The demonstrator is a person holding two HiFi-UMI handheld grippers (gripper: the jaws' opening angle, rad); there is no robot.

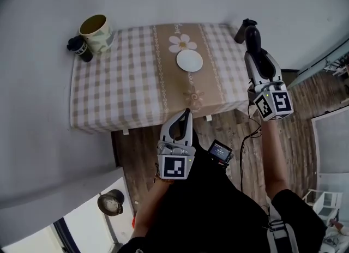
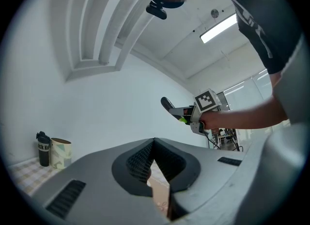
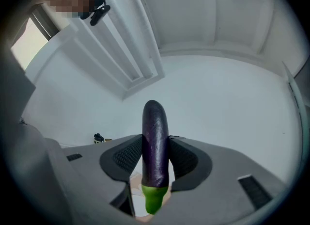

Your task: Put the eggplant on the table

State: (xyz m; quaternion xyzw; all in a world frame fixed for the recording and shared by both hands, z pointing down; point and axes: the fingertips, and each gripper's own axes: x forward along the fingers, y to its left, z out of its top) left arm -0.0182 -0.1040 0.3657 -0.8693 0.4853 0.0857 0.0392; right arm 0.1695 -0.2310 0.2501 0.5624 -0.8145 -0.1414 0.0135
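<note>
A dark purple eggplant (image 3: pixel 155 146) with a green stem end stands between the jaws of my right gripper (image 3: pixel 155 158), which is shut on it. In the head view the right gripper (image 1: pixel 252 35) hangs over the right end of the checked table (image 1: pixel 125 83), the eggplant (image 1: pixel 248 30) poking out past the jaws. My left gripper (image 1: pixel 185 116) sits at the table's near edge, shut with nothing in it. The left gripper (image 2: pixel 154 144) view shows its jaws meeting at the tips, and the right gripper (image 2: pixel 169 106) with the eggplant beyond.
A white plate (image 1: pixel 190 60) lies on the beige runner at mid table. A patterned mug (image 1: pixel 97 32) and a black bottle (image 1: pixel 79 48) stand at the far left corner. White wall lies behind the table, wood floor to the right.
</note>
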